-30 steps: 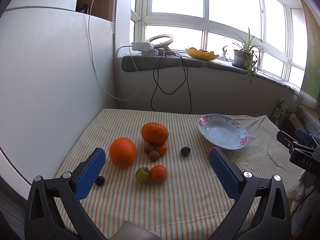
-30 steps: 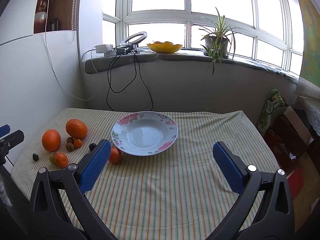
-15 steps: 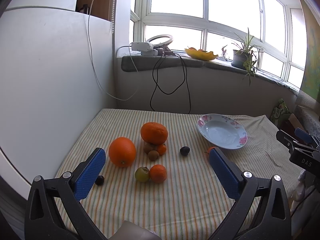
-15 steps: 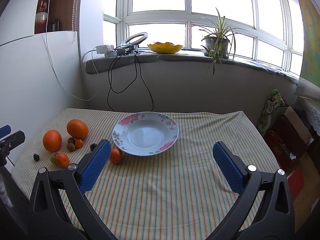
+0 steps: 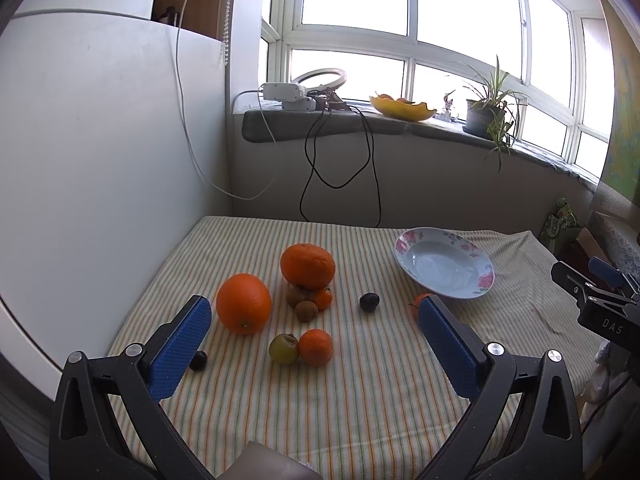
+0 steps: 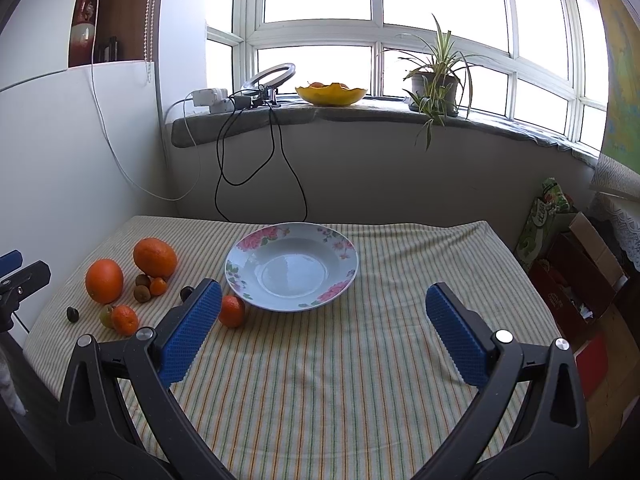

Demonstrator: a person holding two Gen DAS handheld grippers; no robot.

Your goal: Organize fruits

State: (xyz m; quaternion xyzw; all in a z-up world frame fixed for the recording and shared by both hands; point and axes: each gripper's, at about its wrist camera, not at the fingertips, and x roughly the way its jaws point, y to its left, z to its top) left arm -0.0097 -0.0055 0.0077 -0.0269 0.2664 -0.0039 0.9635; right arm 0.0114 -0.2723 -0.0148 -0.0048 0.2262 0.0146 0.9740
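Left wrist view: left gripper [image 5: 312, 328] spread wide and empty above the fruits [image 5: 308, 312] scattered on the striped surface [image 5: 360, 400]; right gripper [image 6: 320, 320] equally wide before the empty plate [image 6: 291, 266]. Best approach: centre one small fruit between the pads, close gently.

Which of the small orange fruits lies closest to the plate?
The lone small orange fruit beside the plate rim; the other two sit in the cluster farther left.
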